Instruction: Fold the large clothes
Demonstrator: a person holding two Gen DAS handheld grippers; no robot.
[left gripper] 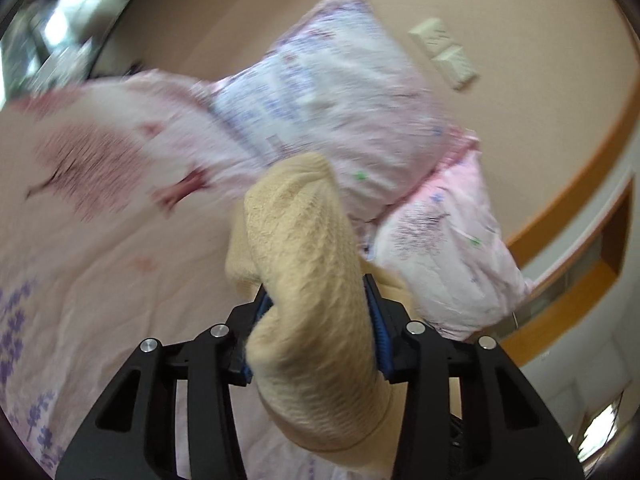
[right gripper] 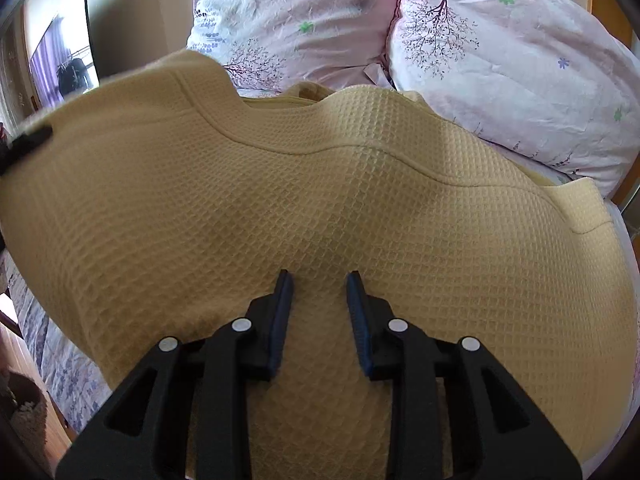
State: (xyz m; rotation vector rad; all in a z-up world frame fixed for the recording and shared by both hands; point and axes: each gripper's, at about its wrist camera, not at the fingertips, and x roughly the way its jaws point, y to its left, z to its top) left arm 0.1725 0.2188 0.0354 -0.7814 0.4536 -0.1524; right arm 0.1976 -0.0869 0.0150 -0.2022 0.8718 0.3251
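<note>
On the bed, both views:
Garment: a cream-yellow waffle-knit top (right gripper: 320, 200) lies spread over the floral bedding, filling the middle of the right wrist view from 9 o'clock to 3 o'clock; a raised seam curves across its upper part, and its far edge ripples just short of the pillows.
Left gripper: the left gripper (left gripper: 316, 304) pinches a thick bunched roll of the same waffle-knit top (left gripper: 304, 280); the cloth runs from 12 o'clock of the jaws down past 6 o'clock, between the blue pads (left gripper: 380, 328), which press against it on both sides.
Right gripper: the right gripper (right gripper: 318, 280) has its fingers spread, with a plain gap between the blue pads (right gripper: 280, 320); it sits low over the flat cloth at 6 o'clock, fingertips at or just above the fabric, contact hard to tell, nothing between them.
Pillows: two pink-and-white floral pillows (right gripper: 500, 60) lean side by side at 12 to 2 o'clock in the right view; in the left view they appear blurred, from 12 to 3 o'clock.
Bedding: a pink quilt (left gripper: 100, 272) with purple flower print spreads from 7 to 10 o'clock in the left view.
Wall: a peach wall carries a pair of switch plates (left gripper: 444, 52) at 1 o'clock in the left view.
Headboard: an orange wooden headboard (left gripper: 576, 184) curves along 3 o'clock there.
</note>
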